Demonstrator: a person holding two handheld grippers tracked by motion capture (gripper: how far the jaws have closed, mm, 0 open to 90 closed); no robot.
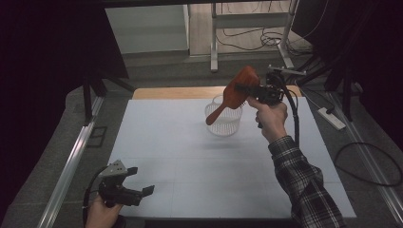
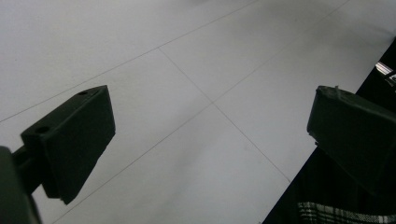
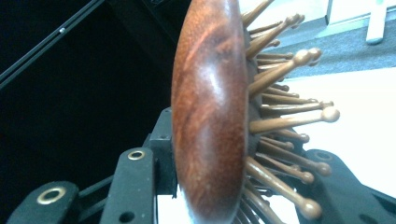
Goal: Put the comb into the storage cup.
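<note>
White matte table top [image 1: 190, 156] with faint panel seams, dark room around; high view: right gripper [image 1: 247, 88] held up over the far side, jaws clamped on the head of a reddish-brown wooden paddle hairbrush [image 1: 237, 90], handle slanting down over a clear ribbed plastic cup [image 1: 223, 118]; left gripper [image 1: 140, 187] idle at the near left edge; left gripper view: blunt black jaws spread wide, nothing between; right gripper view: polished wood back [image 3: 210, 107], round-tipped wooden pins [image 3: 289, 121] pressed by one jaw; best lower handle-first, centred over the cup mouth, slowly, since the light cup may tip.
</note>
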